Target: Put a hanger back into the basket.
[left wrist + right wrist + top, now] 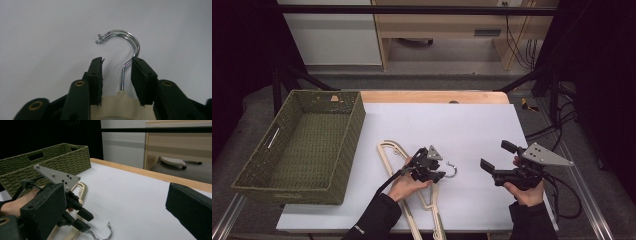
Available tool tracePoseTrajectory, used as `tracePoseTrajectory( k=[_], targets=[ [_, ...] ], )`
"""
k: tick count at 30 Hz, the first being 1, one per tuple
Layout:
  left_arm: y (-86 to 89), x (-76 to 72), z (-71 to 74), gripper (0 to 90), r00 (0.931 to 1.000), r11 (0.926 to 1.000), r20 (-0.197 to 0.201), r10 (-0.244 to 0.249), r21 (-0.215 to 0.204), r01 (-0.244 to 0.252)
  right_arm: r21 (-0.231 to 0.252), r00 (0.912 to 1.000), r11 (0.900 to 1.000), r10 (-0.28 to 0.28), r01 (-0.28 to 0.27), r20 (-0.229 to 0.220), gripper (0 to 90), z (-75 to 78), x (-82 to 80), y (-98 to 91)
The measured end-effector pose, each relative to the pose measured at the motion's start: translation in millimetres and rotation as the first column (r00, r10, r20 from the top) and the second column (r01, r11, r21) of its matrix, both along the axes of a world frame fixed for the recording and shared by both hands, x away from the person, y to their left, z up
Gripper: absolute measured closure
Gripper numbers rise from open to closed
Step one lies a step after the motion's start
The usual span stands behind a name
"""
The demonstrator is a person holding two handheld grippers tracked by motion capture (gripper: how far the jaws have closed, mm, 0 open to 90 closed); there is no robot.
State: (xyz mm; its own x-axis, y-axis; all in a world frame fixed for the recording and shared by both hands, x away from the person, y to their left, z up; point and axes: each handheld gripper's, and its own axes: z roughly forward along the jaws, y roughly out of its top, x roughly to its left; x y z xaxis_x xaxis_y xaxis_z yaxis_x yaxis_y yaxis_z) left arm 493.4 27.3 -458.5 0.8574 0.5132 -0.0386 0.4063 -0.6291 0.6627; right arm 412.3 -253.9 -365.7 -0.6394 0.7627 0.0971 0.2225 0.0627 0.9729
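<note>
1. At the far left of the tabletop stands an empty green woven basket, well apart from the hands; it looks like the likely place for the hangers to go.
2. Just right of the basket lie the wooden hangers, stacked flat on the white sheet, their bodies running toward the person and their metal hooks pointing right.
3. The left tool sits low over the hangers' neck. Its jaws stand at a narrow gap, straddling the hook stems above the wooden top: the right pad touches the wire, the left pad stands just clear. The step in hand seems to be the grasp on the neck, not yet firm.
4. The next move likely calls for pinching both stems together, then lifting level so neither hanger slips out.
5. At the right, the right tool hovers above the sheet, jaws wide and empty, well apart from the hooks.
</note>
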Motion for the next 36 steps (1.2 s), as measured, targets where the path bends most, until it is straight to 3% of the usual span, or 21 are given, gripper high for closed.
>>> tracePoseTrajectory(
  k=[5,18,26,36],
  targets=[
    [-1.3,0.7,-3.4,76.9,0.9997,1.0,-0.02,-0.01,-0.002,0.01,-0.002,1.0,1.0,0.002,-0.002,-0.002,3.4,-0.5,0.2,0.8],
    [-0.3,3.0,-4.2,87.2,0.9966,0.9996,-0.078,-0.025,0.005,0.026,-0.006,1.0,1.0,0.004,-0.004,-0.003,3.4,-1.4,0.6,1.9],
    [2.4,-1.1,0.8,88.5,0.9981,0.9994,-0.051,-0.034,0.007,0.034,-0.015,0.9997,0.9997,0.018,-0.019,-0.016,3.8,-3.9,1.7,6.4],
    [17.8,-13.0,18.2,88.6,0.9995,0.9982,0.008,-0.031,-0.051,0.031,0.005,0.9927,0.9967,0.081,-0.081,-0.089,7.2,-14.1,4.9,25.7]
  ],
)
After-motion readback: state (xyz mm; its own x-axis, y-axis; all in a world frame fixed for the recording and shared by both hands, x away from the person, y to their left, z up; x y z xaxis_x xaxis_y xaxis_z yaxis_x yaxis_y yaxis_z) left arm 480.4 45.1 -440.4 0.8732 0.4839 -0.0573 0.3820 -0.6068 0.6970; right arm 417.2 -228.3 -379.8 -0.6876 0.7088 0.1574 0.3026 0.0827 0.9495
